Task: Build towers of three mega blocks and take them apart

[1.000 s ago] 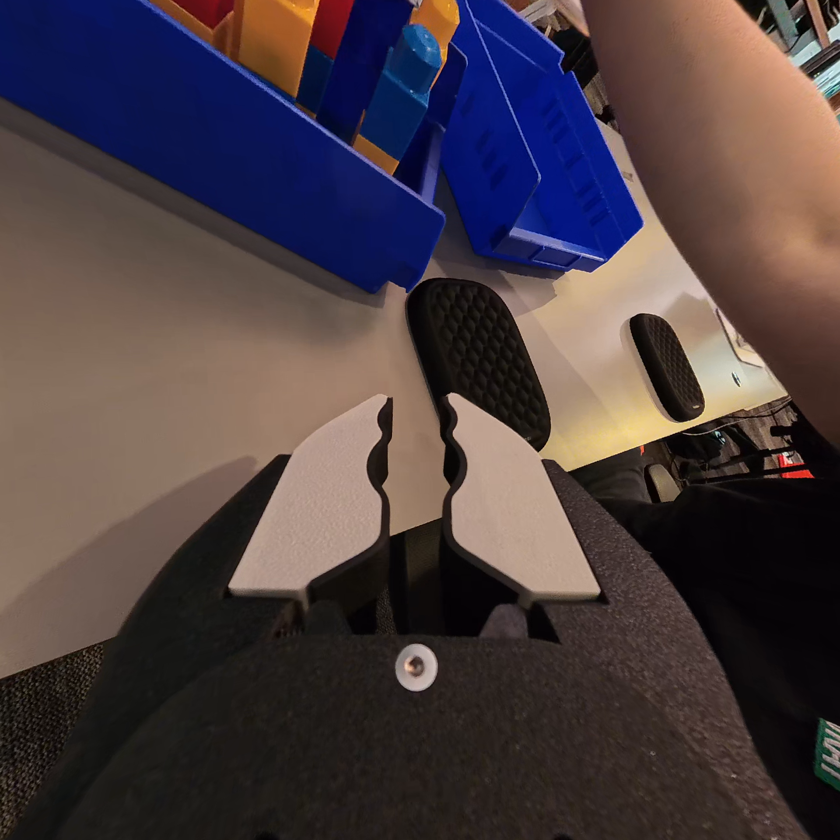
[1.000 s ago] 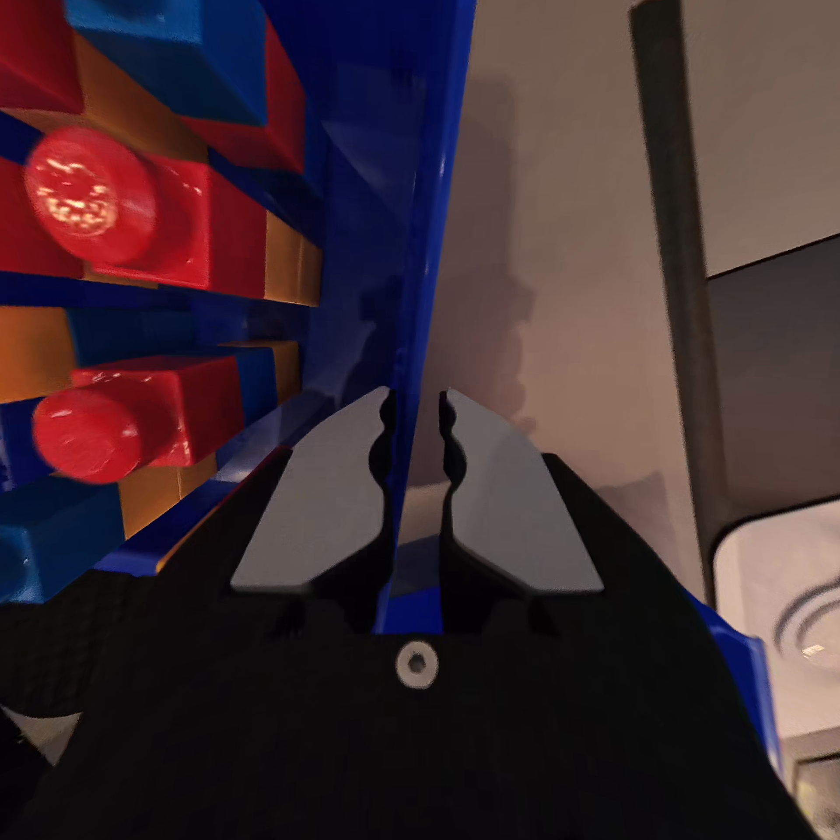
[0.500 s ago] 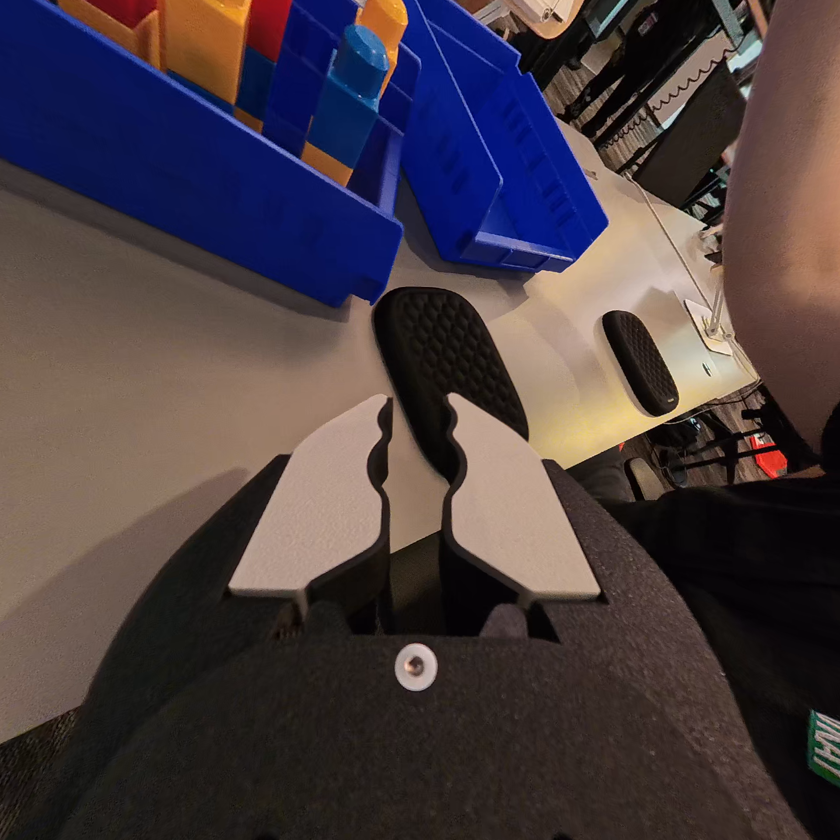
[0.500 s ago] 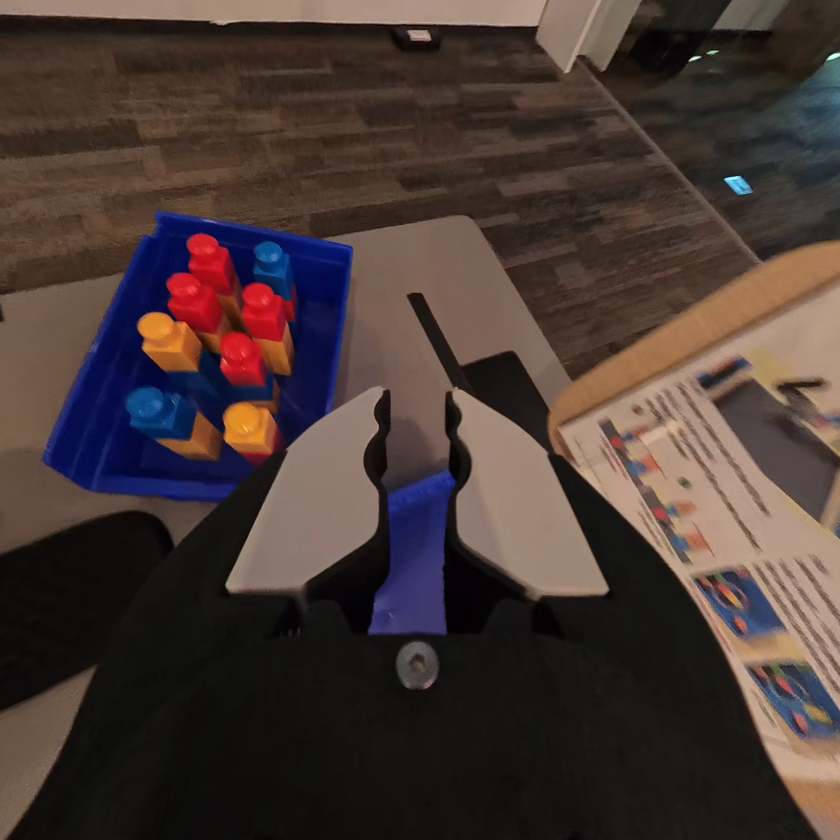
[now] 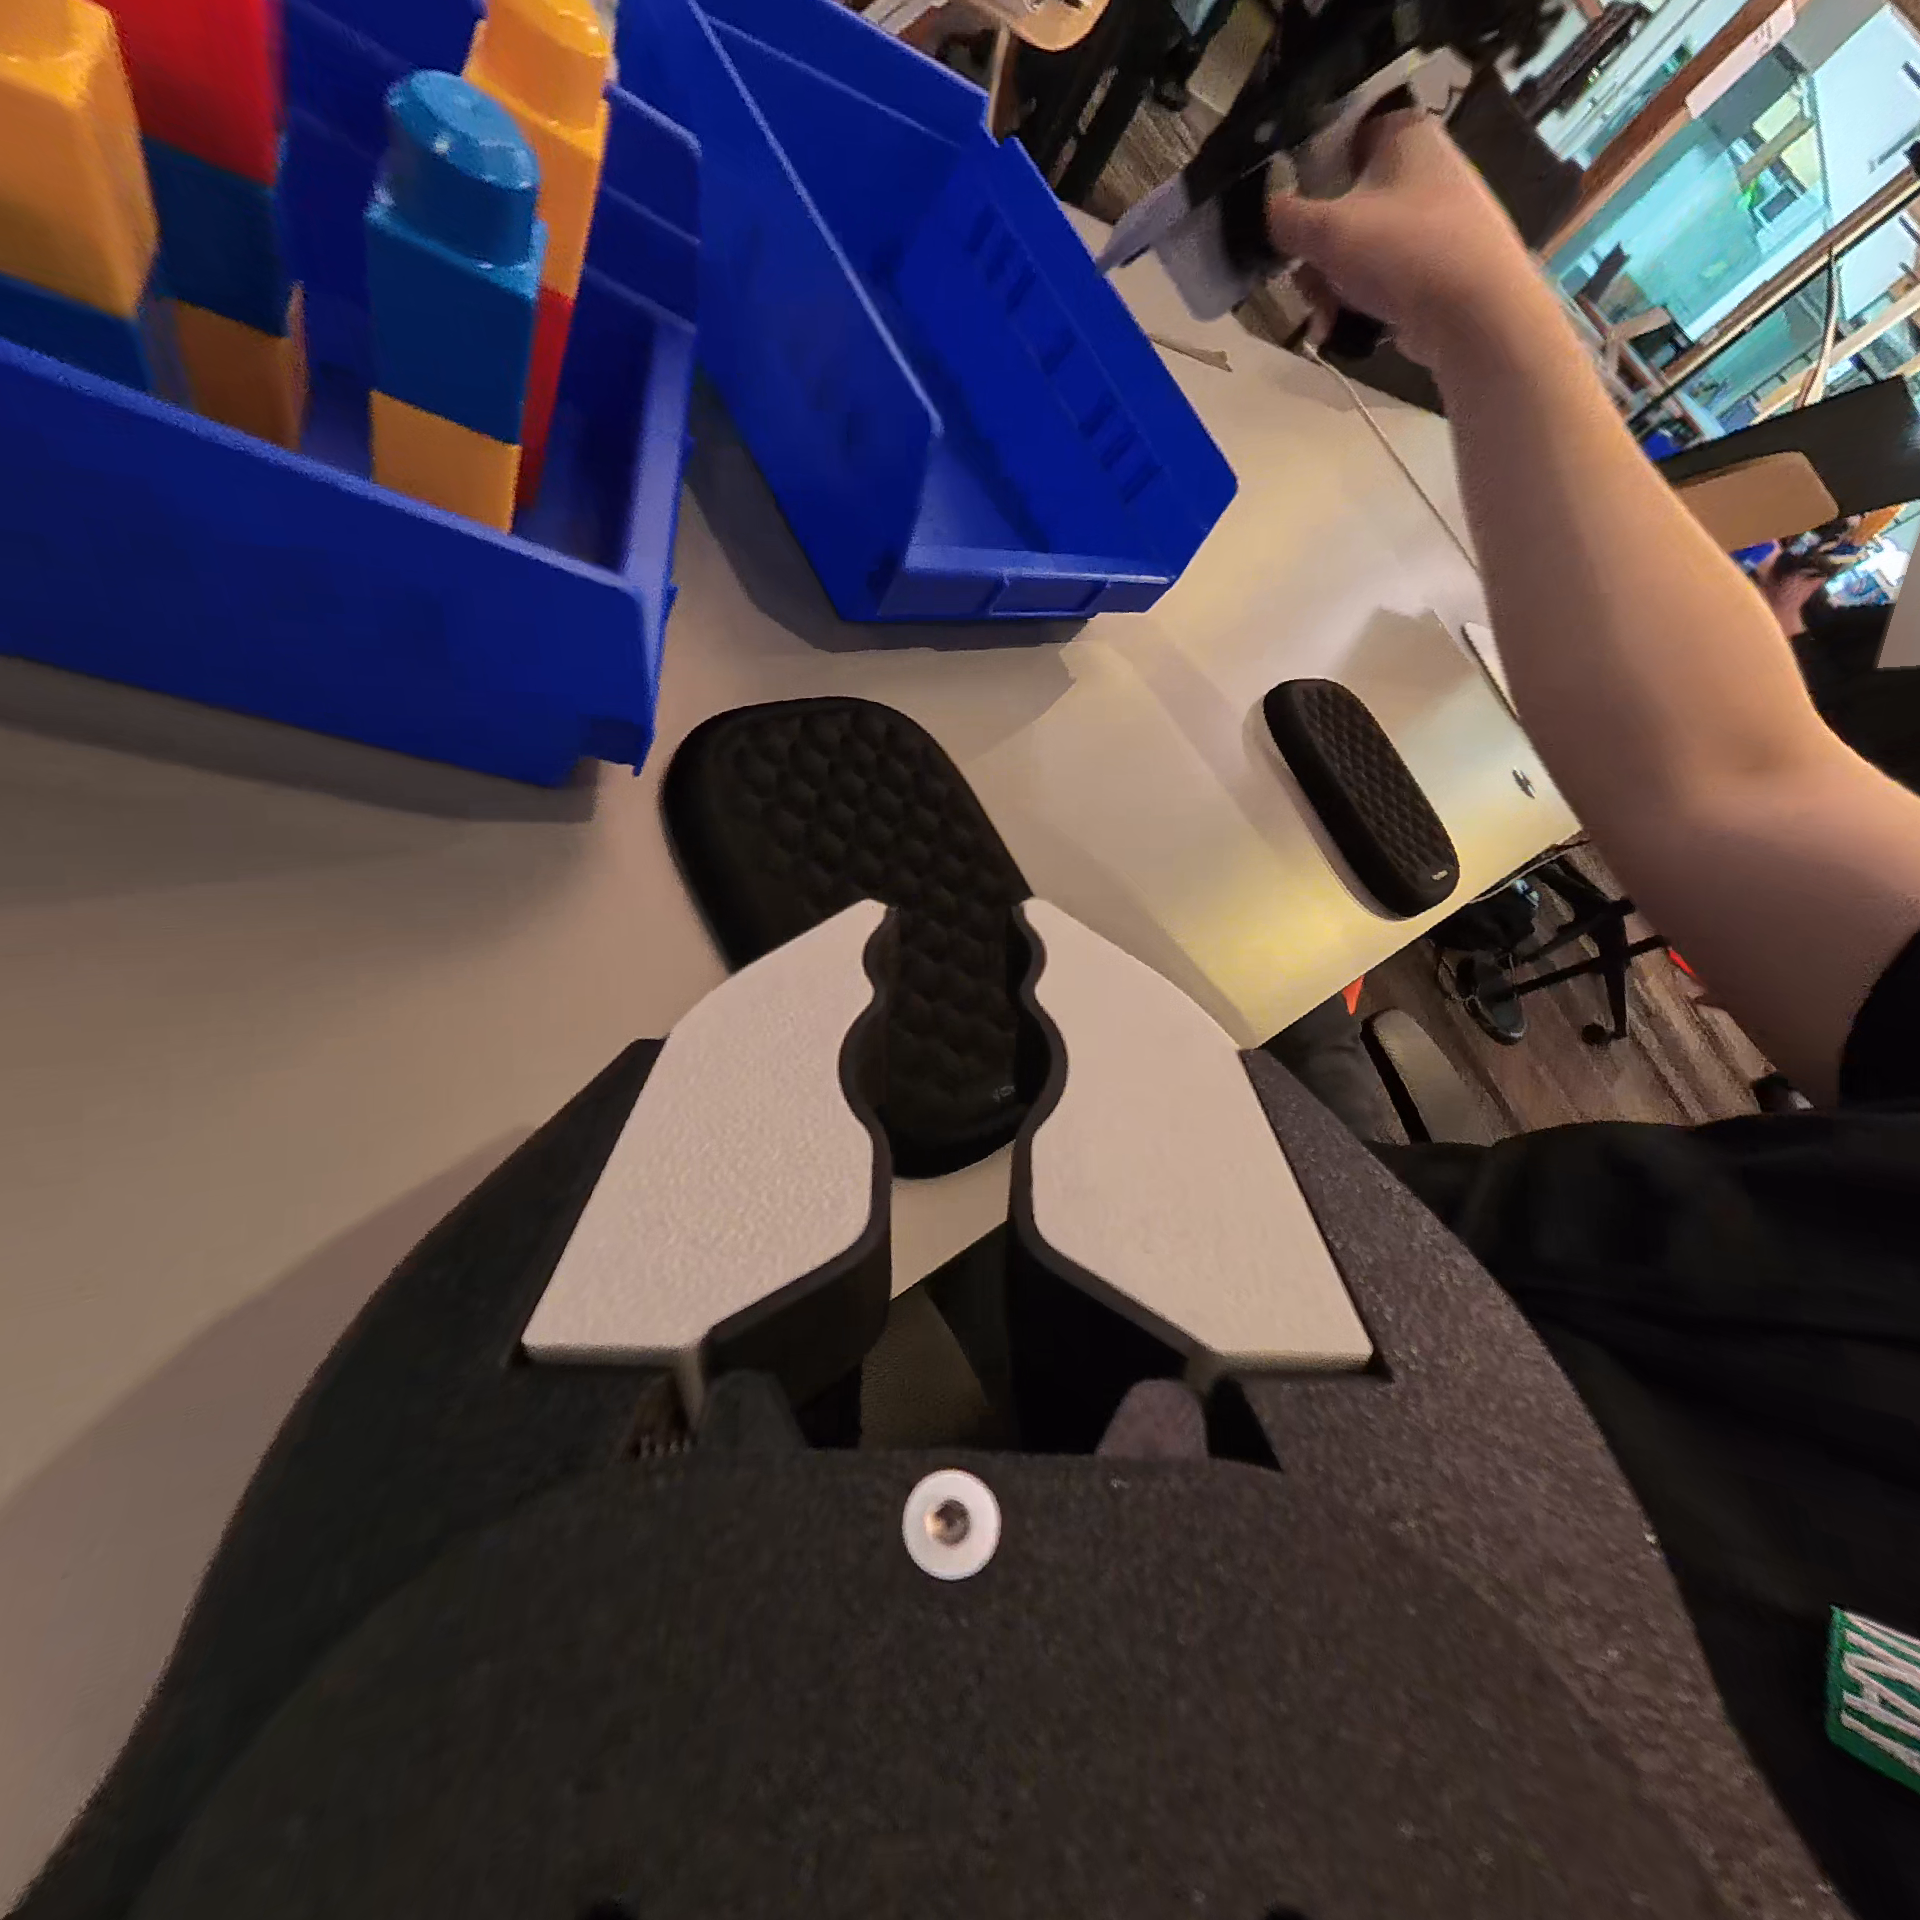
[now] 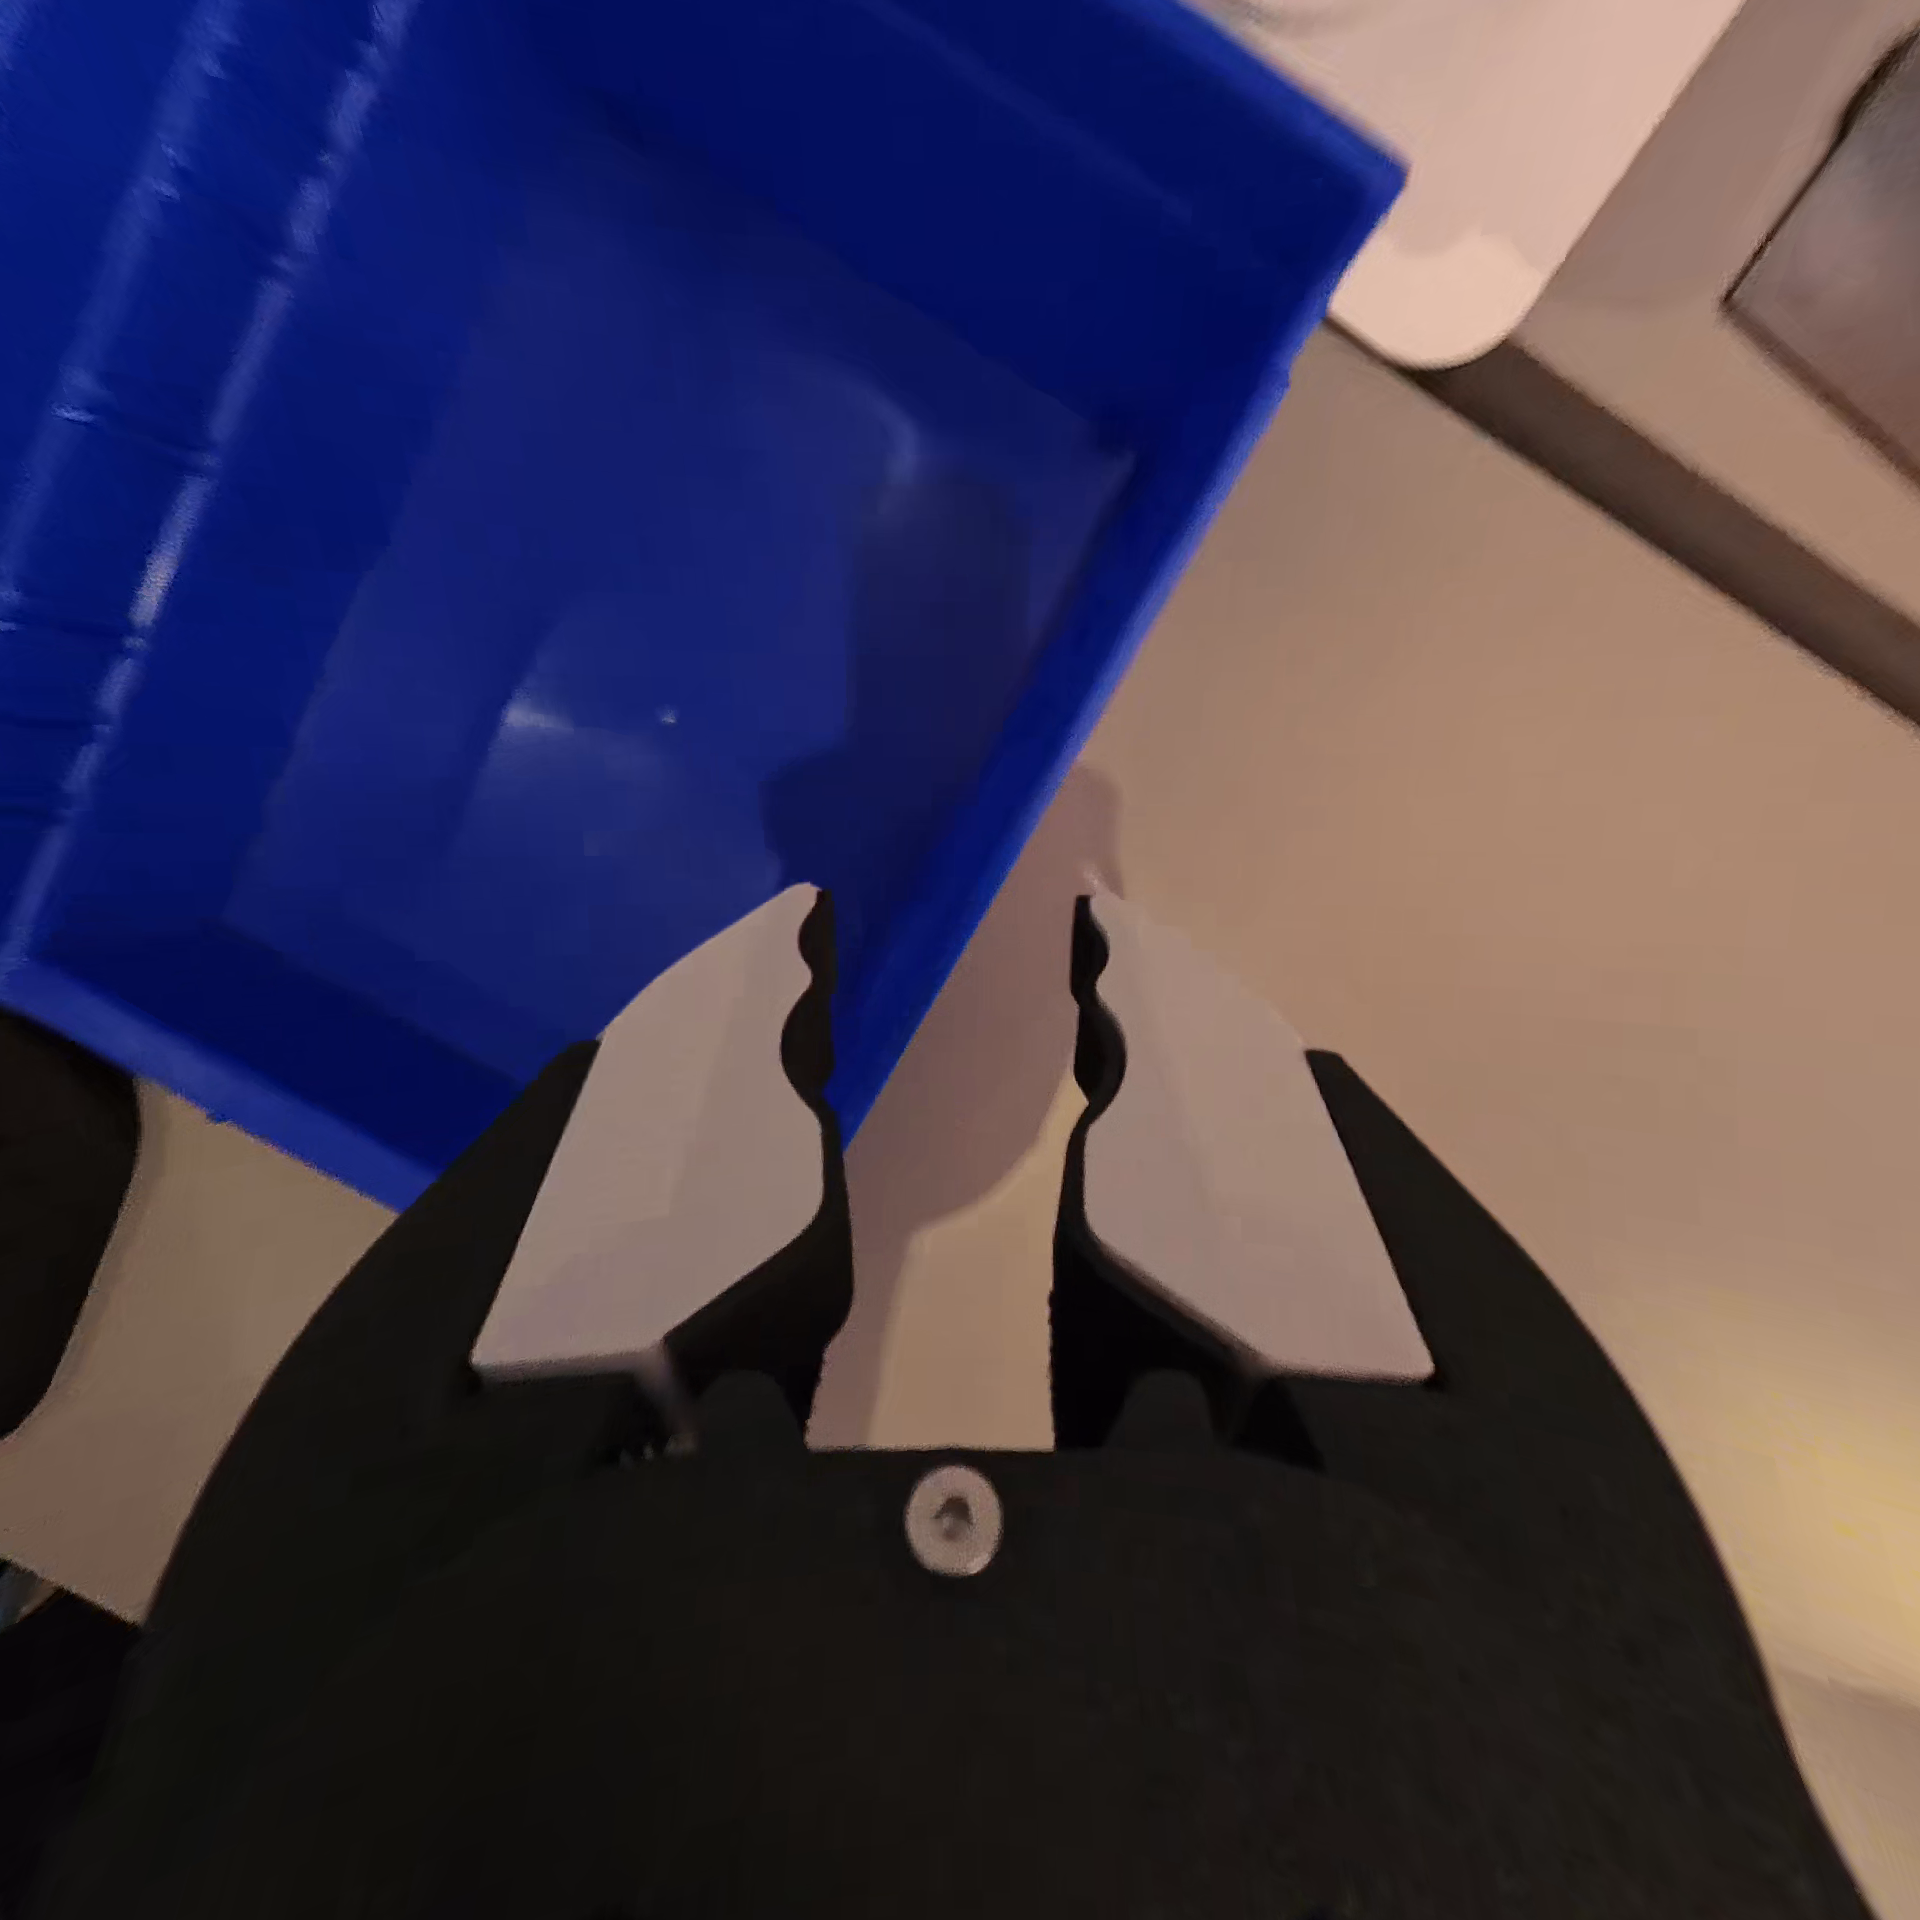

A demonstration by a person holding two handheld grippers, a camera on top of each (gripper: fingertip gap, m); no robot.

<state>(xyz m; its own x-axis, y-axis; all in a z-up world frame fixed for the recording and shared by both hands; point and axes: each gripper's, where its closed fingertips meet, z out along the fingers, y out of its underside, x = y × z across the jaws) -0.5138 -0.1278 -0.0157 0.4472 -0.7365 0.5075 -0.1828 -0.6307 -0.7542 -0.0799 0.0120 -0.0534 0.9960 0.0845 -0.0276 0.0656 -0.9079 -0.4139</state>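
Left wrist view, far left: blue bin (image 5: pixel 312 613) on the grey table (image 5: pixel 260 987), packed w/ upright mega block towers (image 5: pixel 447 301) in yellow, blue and red; the nearest has a blue block w/ round stud over a yellow one. Just right of it a second blue bin (image 5: pixel 935 416), nothing seen inside, sitting at an angle, its near corner close to the first bin. In front of the bins, a black textured oval pad (image 5: pixel 842 821) lies flat on the table; a second black pad (image 5: pixel 1361 800) sits farther right near the table edge. The left gripper (image 5: pixel 951 914) hangs low over the table, jaws a little apart w/ nothing between them, tips framing the near pad. Far right: the person's bare forearm (image 5: pixel 1558 582) reaches up and away, hand (image 5: pixel 1382 229) wrapped round the other gripper's handle beyond the second bin.

Right wrist view (blurry): the empty bin (image 6: pixel 582 540) fills the left and centre, seen from above. The right gripper (image 6: pixel 951 914) is above its near right corner, jaws spread wide, holding nothing; left finger (image 6: pixel 675 1143) over the bin's wall, right finger (image 6: pixel 1236 1143) over bare table (image 6: pixel 1455 883).
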